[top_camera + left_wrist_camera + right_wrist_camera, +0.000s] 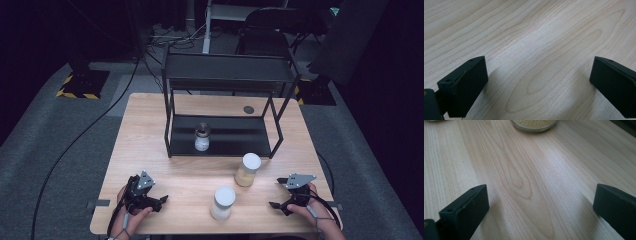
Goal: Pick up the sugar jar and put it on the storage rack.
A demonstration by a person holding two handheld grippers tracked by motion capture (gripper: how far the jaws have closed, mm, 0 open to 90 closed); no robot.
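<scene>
Jars, high view: two white-lidded clear glass jars, one pale-filled [222, 203] near the table's [150, 150] front edge, one tan-filled [247, 170] behind; rigid, smooth, breakable — take mid-body.
Left gripper view: left gripper [536, 82] jaws apart over bare wood.
Right gripper view: right gripper [539, 207] gaping, empty, tan jar's base ahead.

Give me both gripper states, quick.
Left gripper: open, nothing between the jaws, over bare table.
Right gripper: open, holding nothing.

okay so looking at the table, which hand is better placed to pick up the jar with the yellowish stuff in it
Right, probably. The right gripper rests near the table's right edge with its jaws open and empty, and the yellowish jar stands just ahead and inward of it. The left gripper, also open, would have to reach past the white jar.
</scene>
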